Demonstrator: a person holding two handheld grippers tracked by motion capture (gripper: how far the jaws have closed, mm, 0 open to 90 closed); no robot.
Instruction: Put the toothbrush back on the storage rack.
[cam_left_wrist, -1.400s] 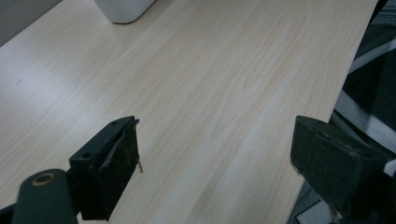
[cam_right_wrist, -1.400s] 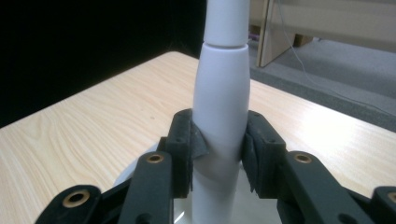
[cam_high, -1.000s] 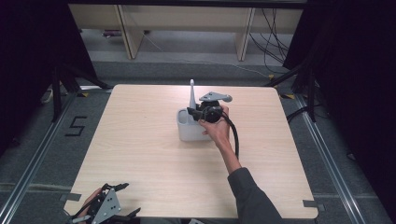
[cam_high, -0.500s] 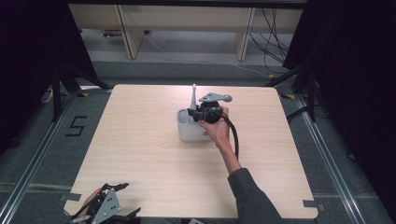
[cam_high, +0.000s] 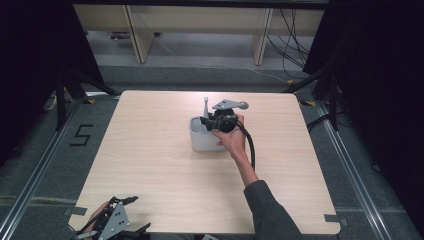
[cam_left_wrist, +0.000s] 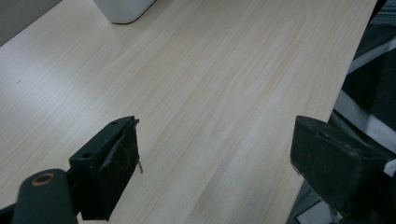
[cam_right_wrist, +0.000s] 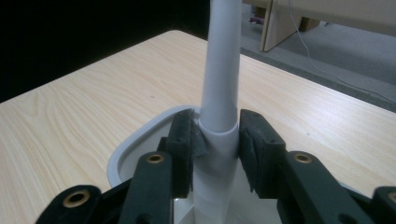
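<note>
High view: your right hand (cam_high: 231, 141) is reaching across the desk (cam_high: 150, 165) and holding the right gripper (cam_high: 206, 123) over the white bin (cam_high: 201, 142), which is sitting near the middle of the desk, a little toward the far edge. A grey handle (cam_high: 205, 106) is standing upright out of the bin's far side, right at the gripper's front. The gripper's cable is trailing back along your forearm. Your left hand is holding the left gripper (cam_high: 134, 214) at the near left corner of the desk, well apart from the bin.

Left gripper view: the left gripper (cam_left_wrist: 215, 161) is looking along the bare desk (cam_left_wrist: 224, 84). Its fingers (cam_left_wrist: 114, 168) are standing wide apart with nothing between them. The right-hand finger is hanging past the desk's edge. A corner of the bin (cam_left_wrist: 123, 9) is showing at the top, far off.

Right gripper view: the right gripper (cam_right_wrist: 217, 144) is pointing down into the bin (cam_right_wrist: 135, 147). The handle (cam_right_wrist: 223, 88) is rising upright between the fingers (cam_right_wrist: 182, 144). You are pinching it low down, just above the bin's rim, where a wider collar begins. Both pads are lying against the handle's sides. The handle's top is running out of the frame, and its foot is hidden by the gripper, so you cannot tell what it is resting on inside the bin. The desk (cam_right_wrist: 84, 107) is spreading out beyond the bin.
</note>
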